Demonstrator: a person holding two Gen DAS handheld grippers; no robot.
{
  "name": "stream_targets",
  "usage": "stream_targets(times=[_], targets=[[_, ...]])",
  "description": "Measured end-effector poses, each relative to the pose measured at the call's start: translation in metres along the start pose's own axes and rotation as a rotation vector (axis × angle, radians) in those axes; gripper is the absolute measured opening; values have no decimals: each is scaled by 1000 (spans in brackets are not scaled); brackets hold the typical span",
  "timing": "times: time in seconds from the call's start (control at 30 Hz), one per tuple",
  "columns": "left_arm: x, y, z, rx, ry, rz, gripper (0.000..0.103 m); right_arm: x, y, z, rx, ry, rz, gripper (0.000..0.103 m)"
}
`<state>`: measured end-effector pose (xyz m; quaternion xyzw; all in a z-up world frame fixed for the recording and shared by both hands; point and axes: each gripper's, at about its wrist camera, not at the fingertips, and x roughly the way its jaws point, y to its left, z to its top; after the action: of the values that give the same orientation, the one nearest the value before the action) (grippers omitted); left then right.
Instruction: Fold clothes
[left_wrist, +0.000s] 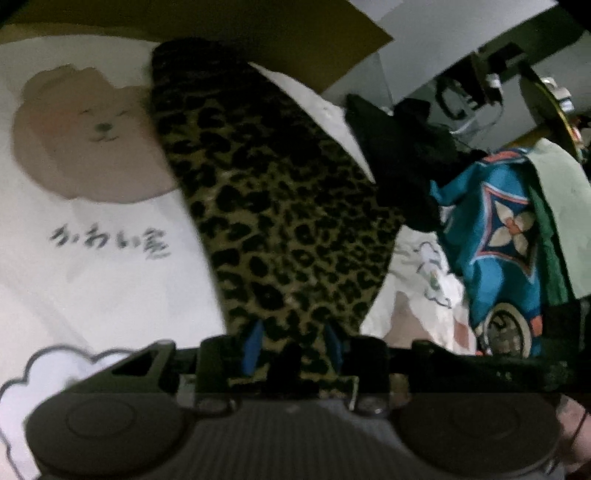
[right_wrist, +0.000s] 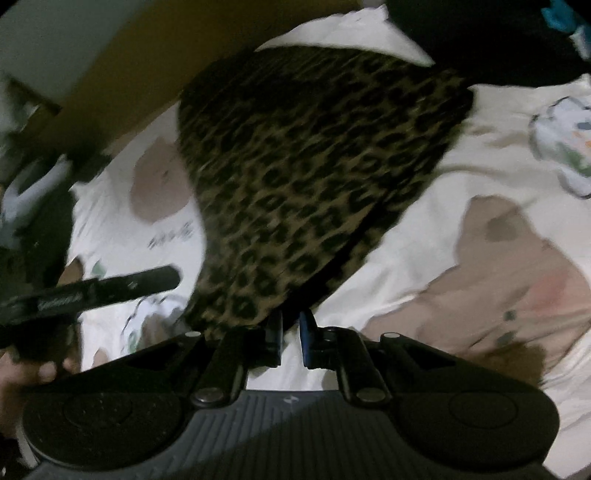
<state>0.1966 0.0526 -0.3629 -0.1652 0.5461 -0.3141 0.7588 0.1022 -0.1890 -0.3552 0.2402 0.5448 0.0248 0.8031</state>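
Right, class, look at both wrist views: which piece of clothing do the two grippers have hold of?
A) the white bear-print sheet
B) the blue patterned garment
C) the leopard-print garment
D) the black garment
C: in each view the leopard-print garment runs down into the jaws of the left gripper and the right gripper, while the bear-print sheet lies beneath.

Home bedroom. Bed sheet with cartoon bear print. Clothes pile heaped at one side.
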Motion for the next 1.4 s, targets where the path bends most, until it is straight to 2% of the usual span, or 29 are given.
stream_targets(times=[0.13,0.23,0.4,0.6,0.73,0.8,0.83,0.87,0.9,1.03,1.13,1.27,1.4], targets=[[16,-12,4,38,33,-56,38,-2,-10,5,29,-22,-30,10],[32,-20,-4,82,93,-72,36,1,-9,5,16,-18,-36,10],[51,-14,-29,93,172,6,33,5,-7,0,4,0,-37,10],[33,-3,-42,21,128,21,32,5,-5,1,-2,-1,-37,12],[22,4,-51,-26,99,30,32,3,-3,5,-7,-13,-35,21],[16,8,-55,-50,84,35,37,2,-2,6,-10,-19,-35,29],[13,9,-57,-62,77,38,44,1,-1,7,-12,-22,-34,33],[9,11,-59,-76,66,41,52,1,-1,8,-13,-25,-34,35],[6,14,-61,-96,48,49,53,0,0,9,-14,-27,-33,36],[-1,27,-67,-182,10,61,53,0,1,12,-26,-29,-33,36],[0,34,-65,-220,-19,71,58,-1,2,12,-33,-27,-31,36],[6,43,-56,-228,-37,84,61,-1,3,11,-37,-20,-29,36],[14,46,-46,-222,-39,48,61,-1,2,12,-33,-15,-24,36]])
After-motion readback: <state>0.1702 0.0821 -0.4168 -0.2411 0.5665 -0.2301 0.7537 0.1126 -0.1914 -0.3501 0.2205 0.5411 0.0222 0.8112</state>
